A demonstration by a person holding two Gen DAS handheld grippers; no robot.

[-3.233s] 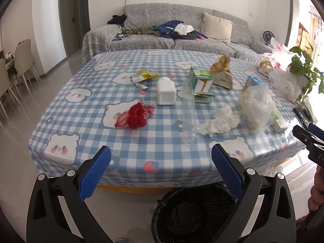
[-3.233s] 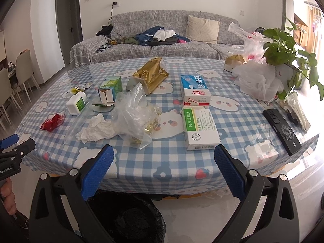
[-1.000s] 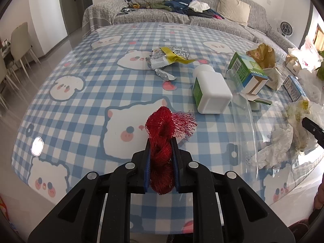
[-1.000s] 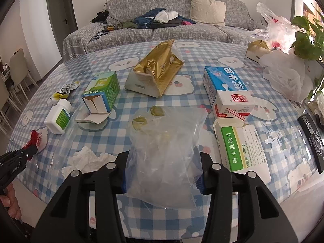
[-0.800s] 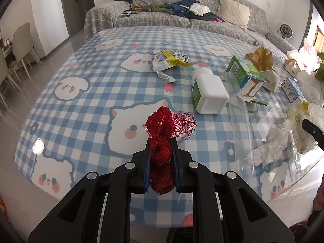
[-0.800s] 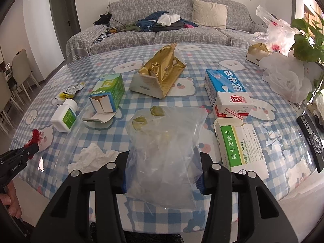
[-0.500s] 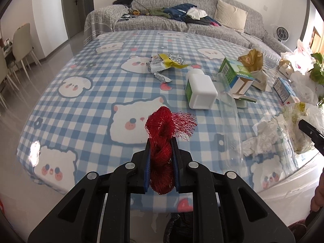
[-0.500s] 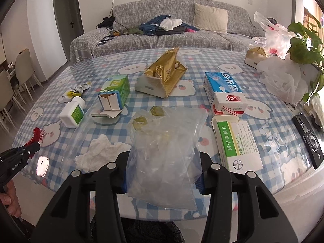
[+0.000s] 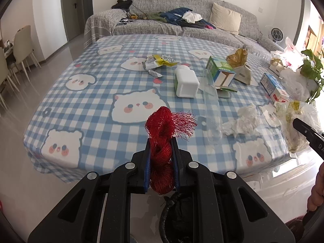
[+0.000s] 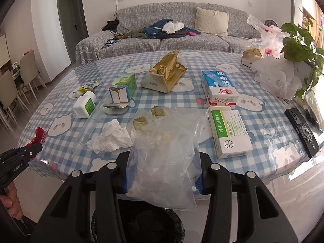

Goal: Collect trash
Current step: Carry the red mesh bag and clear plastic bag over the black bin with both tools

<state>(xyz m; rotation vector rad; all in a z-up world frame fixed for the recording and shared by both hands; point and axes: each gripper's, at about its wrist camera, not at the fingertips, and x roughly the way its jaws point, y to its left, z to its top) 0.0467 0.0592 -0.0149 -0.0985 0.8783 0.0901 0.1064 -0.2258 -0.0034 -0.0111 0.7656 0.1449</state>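
Note:
My left gripper (image 9: 161, 151) is shut on a red mesh net (image 9: 165, 129) and holds it off the near table edge, above the black trash bin (image 9: 178, 218). My right gripper (image 10: 163, 174) is shut on a clear plastic bag (image 10: 168, 151) with scraps in it, held above the same bin (image 10: 154, 226). The left gripper with the red net also shows in the right wrist view (image 10: 30, 147). On the table lie a crumpled tissue (image 10: 110, 137), a clear plastic bottle (image 9: 211, 109), a white pill bottle (image 9: 185, 82) and wrappers (image 9: 158, 61).
The blue checked table (image 9: 85, 105) also holds a green carton (image 10: 122, 90), a gold foil bag (image 10: 168, 73), a milk carton (image 10: 219, 90), a medicine box (image 10: 228, 130), a phone (image 10: 302, 132), white bags and a plant (image 10: 297, 46). A sofa stands behind, chairs at left.
Both grippers have pulled back from the table with their loads. The bin now shows below each of them.

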